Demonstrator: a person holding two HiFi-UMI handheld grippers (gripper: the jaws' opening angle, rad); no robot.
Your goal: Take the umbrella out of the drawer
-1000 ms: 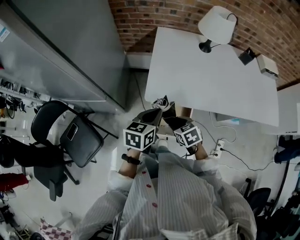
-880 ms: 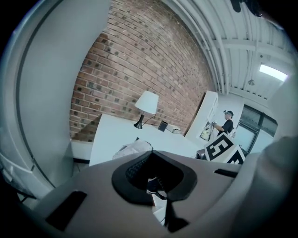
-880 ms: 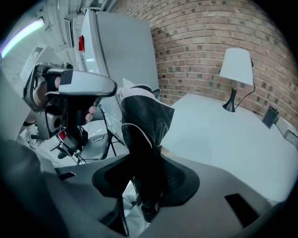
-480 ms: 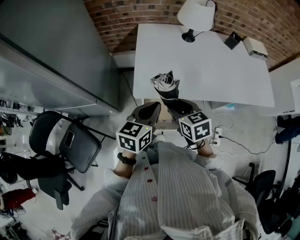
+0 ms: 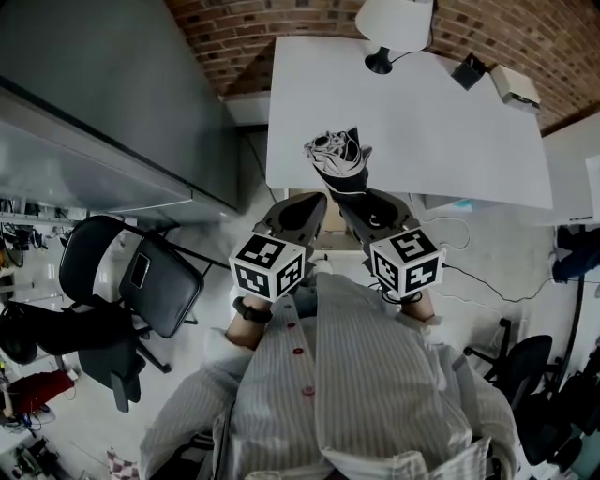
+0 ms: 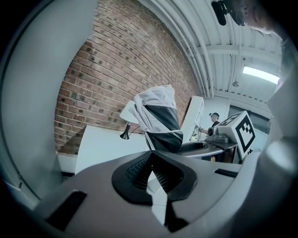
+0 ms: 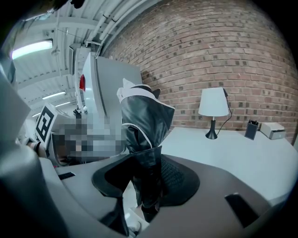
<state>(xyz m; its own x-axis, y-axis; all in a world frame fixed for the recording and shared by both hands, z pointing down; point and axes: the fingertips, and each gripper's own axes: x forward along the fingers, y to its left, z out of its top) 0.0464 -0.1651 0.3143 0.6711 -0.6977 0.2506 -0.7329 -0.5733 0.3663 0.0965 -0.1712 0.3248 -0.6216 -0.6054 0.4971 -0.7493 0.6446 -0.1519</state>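
A folded black-and-white umbrella stands up out of my right gripper, which is shut on its lower part. Its crumpled top reaches over the front edge of the white table. In the right gripper view the umbrella rises from between the pads of that gripper. My left gripper is beside it on the left, jaws together with nothing in them. In the left gripper view this gripper is shut, and the umbrella shows just beyond it. The tan inside of the drawer shows between the two grippers.
A white lamp, a dark holder and a small box stand at the table's far side by the brick wall. A grey cabinet is at the left, a black chair below it. Cables lie on the floor at right.
Both grippers have risen. The umbrella has come up with the right gripper from below the table's edge to over its front.
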